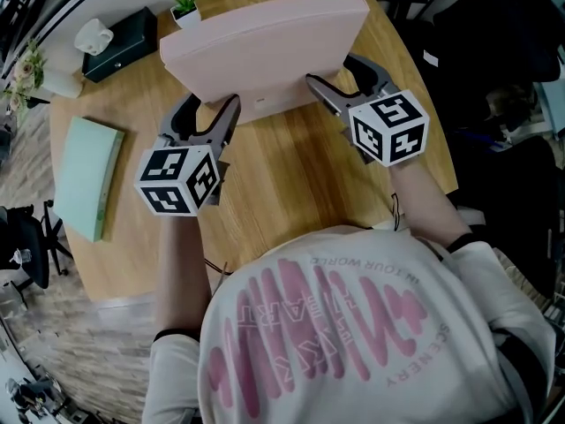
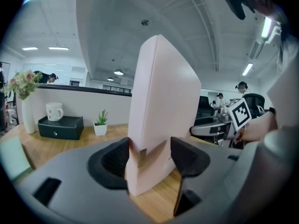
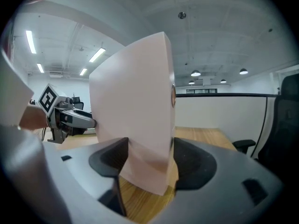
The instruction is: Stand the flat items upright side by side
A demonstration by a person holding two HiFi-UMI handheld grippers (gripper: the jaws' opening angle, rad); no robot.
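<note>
- Standing on its long edge at the far middle of the bench (image 1: 282,179), the pink slab (image 1: 265,47) (image 2: 161,106) (image 3: 133,101) has its broad face towards the person.
- The left tool (image 1: 212,104) (image 2: 149,157) is clamped on the slab's near left end, with the slab filling the space between its dark pads.
- The right tool (image 1: 331,69) (image 3: 145,157) grips the near right end the same way, a pad against each face.
- The green slab (image 1: 86,175) lies flat near the bench's left edge, well apart from the pink one.
- Just behind the pink slab's left corner, a small white pot (image 1: 187,16) (image 2: 100,129) holds a green plant (image 1: 184,1).
- Beside the pot, the black box (image 1: 119,42) (image 2: 60,126) is closed, with a white mug (image 1: 93,35) (image 2: 54,111) on its lid; what is inside the mug cannot be seen.
- At the far left corner, a pale vase (image 1: 62,82) (image 2: 28,115) holds flowers (image 1: 26,69) (image 2: 23,83).
</note>
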